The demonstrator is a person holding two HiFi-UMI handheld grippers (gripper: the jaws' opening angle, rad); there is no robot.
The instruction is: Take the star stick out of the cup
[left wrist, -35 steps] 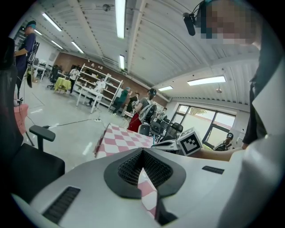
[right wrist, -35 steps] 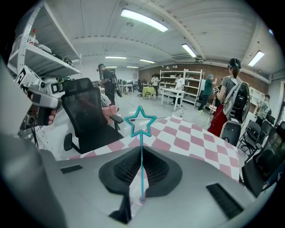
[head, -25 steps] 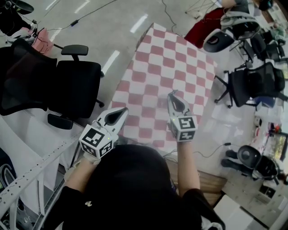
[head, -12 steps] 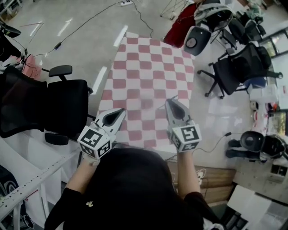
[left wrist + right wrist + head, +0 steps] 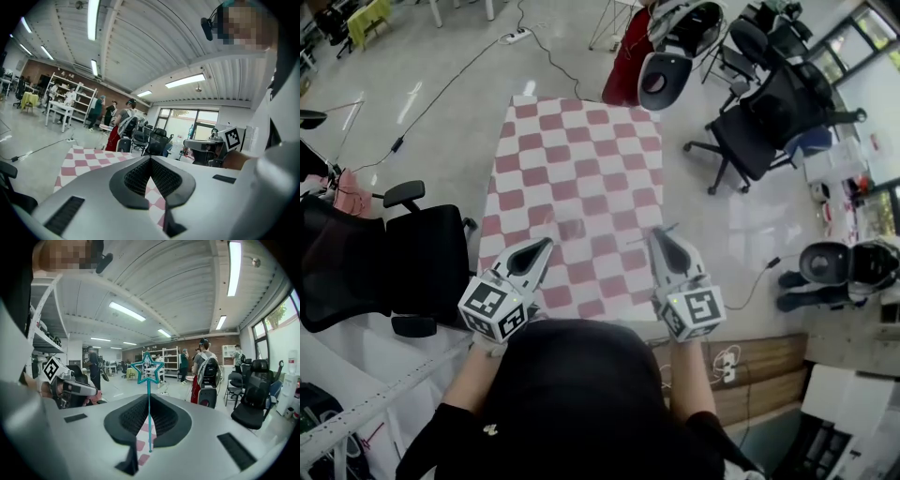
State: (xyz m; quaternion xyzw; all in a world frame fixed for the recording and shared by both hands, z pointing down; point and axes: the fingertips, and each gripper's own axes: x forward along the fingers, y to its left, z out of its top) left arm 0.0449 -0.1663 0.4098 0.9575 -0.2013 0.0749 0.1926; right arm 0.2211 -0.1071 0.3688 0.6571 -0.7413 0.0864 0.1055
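Both forearms reach forward from the person's body, each hand carrying its tool level and pointed away over the near edge of the surface. The left gripper angles slightly inward; its own view shows the jaws pressed together at the tips with nothing between them. The right gripper points nearly straight ahead, and its jaws pinch the thin shaft of the star stick. The stick stands upright in the grip, with its teal outline star above the jaw tips and its lower end hanging free below them.

The surface is a rectangle covered in pink and white checks, running away from the person. A faint greyish shape sits on it ahead of and between the two grippers, too blurred to tell what it is.

All around is glossy pale floor. A black office chair stands just beside the surface's left edge, and a white rail crosses the lower left corner. More black chairs stand well apart to the upper right, and a white-backed seat is near the far right corner. A cable trails across the floor at far left. To the right of the surface the floor lies open. In the gripper views, people stand by shelving far across the room.
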